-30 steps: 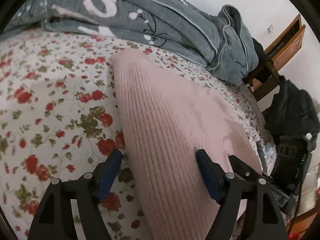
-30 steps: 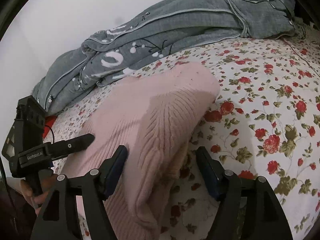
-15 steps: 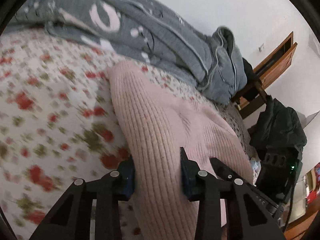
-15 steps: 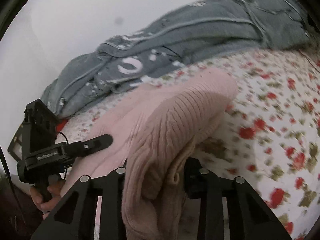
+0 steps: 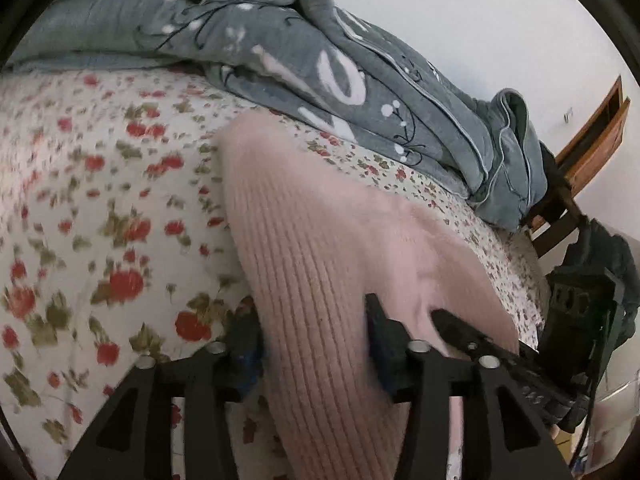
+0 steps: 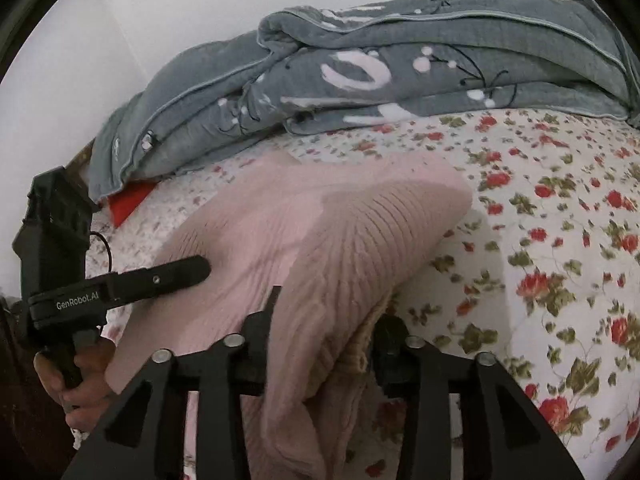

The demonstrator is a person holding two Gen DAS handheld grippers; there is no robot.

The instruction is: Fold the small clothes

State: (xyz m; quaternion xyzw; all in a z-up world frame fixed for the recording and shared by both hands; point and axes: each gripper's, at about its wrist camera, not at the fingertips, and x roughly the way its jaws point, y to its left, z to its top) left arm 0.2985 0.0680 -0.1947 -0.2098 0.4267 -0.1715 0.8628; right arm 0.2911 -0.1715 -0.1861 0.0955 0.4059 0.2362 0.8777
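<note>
Left wrist view: the left tongs [image 5: 314, 342] are clamped on the near edge of the pink knit sweater [image 5: 320, 240], which lies on the floral bedsheet [image 5: 80, 220] below the grey quilt [image 5: 320, 60].

Right wrist view: the right tongs [image 6: 324, 332] grip the sweater's bunched near edge.

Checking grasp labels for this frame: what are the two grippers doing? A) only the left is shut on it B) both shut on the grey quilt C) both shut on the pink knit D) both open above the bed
C: the left gripper has its fingers pressed into the near edge of the pink knit garment, and the right gripper pinches a bunched fold of the same garment; the grey quilt lies untouched behind.
</note>
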